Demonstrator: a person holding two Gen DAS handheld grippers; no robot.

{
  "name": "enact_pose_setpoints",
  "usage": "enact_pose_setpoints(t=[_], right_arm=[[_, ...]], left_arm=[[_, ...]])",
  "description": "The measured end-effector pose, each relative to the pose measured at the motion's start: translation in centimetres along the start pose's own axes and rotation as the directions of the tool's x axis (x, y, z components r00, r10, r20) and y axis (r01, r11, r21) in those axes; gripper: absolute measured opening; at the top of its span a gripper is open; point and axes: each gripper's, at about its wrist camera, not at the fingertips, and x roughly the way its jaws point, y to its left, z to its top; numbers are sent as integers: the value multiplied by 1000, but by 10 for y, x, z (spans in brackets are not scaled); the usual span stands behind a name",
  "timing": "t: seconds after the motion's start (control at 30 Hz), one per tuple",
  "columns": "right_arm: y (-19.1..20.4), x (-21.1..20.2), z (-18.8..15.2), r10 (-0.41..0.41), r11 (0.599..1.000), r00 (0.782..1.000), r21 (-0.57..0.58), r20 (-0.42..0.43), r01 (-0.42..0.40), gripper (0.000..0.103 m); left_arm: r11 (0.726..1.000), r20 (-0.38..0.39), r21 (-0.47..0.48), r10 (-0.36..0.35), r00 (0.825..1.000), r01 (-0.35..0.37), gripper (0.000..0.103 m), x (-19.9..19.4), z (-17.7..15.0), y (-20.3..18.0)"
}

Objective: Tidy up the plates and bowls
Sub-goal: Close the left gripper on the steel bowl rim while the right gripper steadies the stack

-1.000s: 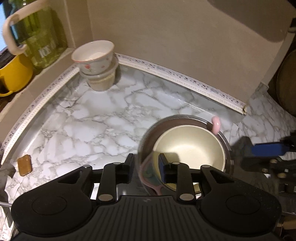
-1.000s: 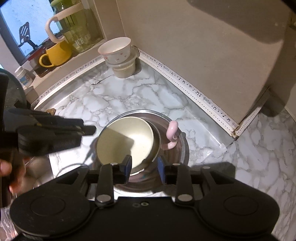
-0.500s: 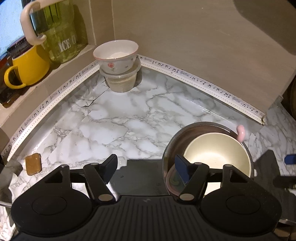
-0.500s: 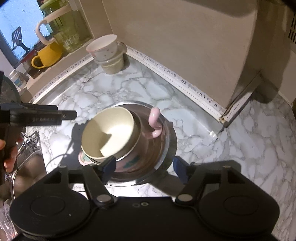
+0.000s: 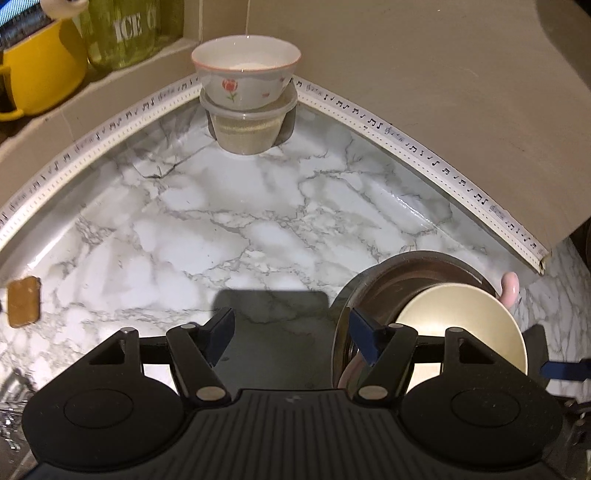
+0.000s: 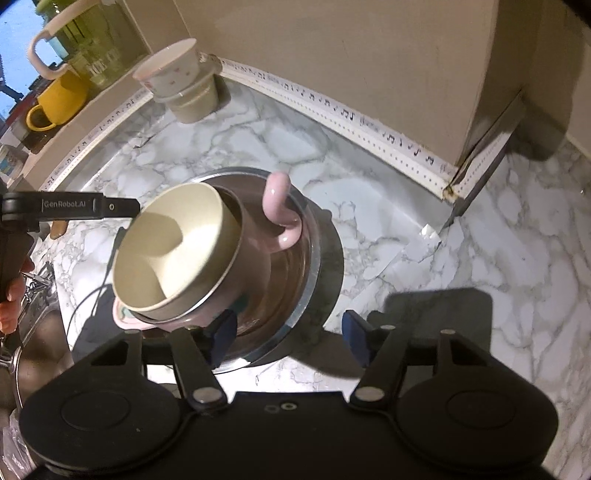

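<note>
Both grippers were spread wide, gripping nothing: the left gripper [image 5: 291, 334] at lower centre, the right gripper [image 6: 288, 338] likewise.

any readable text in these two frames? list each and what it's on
"ICE C": white letters on the green glass jar on the ledge, cut off by the frame edge.
"GenRobot.AI": on the finger of the left gripper, seen from the right wrist.
Music-note symbols, not words: printed along the white edge strip at the counter's back.
Small container at far left: label too blurred to read.
</note>
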Motion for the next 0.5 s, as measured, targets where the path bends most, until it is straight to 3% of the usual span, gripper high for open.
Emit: enact_pose_setpoints(t=[0.47,0.5], right_arm=[[3,19,-2,29,999,999,16,-23,-29,45],[3,20,-2,32,999,999,18,-25,-32,45]], left_arm=[[996,-33,-53,-67,997,65,66,26,7,-8],[995,-36,-59,-77,996,74,59,27,7,-8]])
